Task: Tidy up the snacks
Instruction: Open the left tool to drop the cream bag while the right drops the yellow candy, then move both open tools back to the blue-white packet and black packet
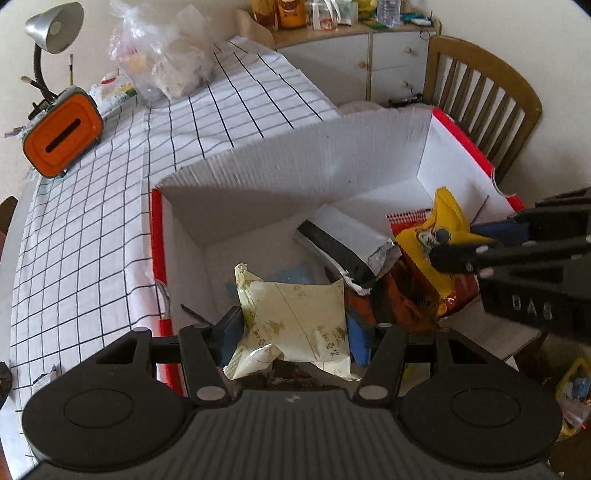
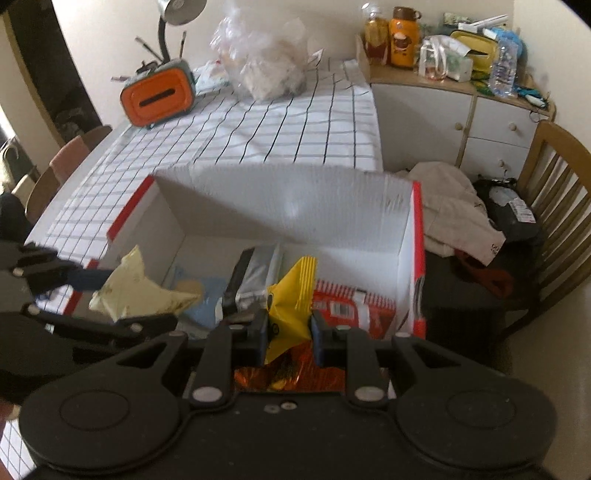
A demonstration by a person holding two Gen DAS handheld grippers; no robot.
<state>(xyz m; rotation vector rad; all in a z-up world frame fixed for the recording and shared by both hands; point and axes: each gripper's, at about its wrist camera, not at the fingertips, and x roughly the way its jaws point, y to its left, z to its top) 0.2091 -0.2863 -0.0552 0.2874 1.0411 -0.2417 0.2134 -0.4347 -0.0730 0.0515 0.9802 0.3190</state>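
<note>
A white box with red edges stands open at the table's near end. My left gripper is shut on a pale cream snack packet and holds it over the box's left part; the packet also shows in the right wrist view. My right gripper is shut on a yellow and orange snack bag, held over the box's right part; the bag also shows in the left wrist view. Inside lie a silver and black packet and a red packet.
A checked tablecloth covers the table. On it stand an orange tissue box, a desk lamp and a clear plastic bag. A wooden chair with clothes stands right of the box. A cabinet is behind.
</note>
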